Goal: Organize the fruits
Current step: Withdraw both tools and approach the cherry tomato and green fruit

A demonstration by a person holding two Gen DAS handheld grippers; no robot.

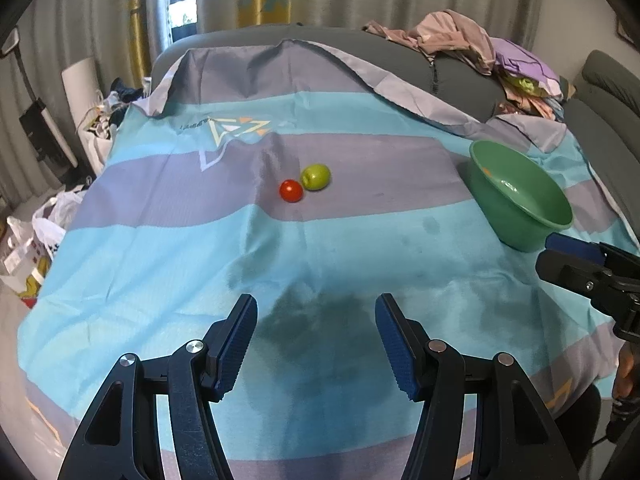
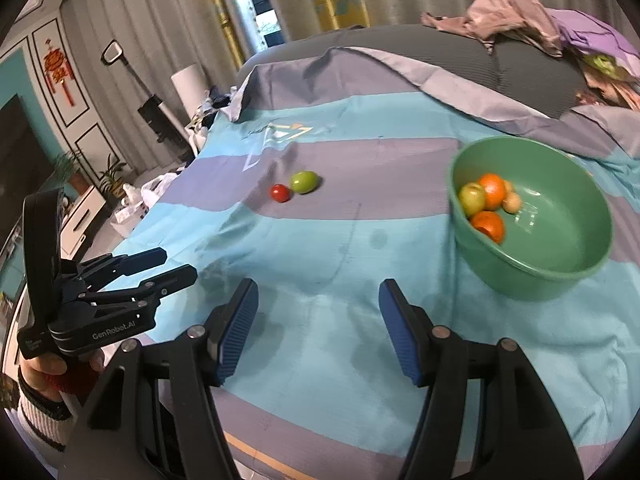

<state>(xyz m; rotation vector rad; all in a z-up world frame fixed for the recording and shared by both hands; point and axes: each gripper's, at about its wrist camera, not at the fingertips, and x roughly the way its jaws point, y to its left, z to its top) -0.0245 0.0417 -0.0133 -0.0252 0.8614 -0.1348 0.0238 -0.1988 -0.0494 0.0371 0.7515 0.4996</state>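
A green apple (image 1: 315, 177) and a small red tomato (image 1: 291, 191) lie touching on the striped cloth (image 1: 160, 240), far ahead of both grippers; they also show in the right wrist view, apple (image 2: 304, 182) and tomato (image 2: 280, 193). A green bowl (image 2: 560, 264) at the right holds two oranges (image 2: 492, 190), a green apple (image 2: 472, 199) and small pale fruits (image 2: 512, 202); it also shows in the left wrist view (image 1: 516, 216). My left gripper (image 1: 316, 344) is open and empty. My right gripper (image 2: 318, 328) is open and empty, near the bowl.
The cloth covers a grey sofa or bed (image 1: 248, 42). A pile of clothes (image 1: 472, 46) lies at the back right. Bags and clutter (image 1: 36, 240) sit on the floor at the left. Curtains hang behind.
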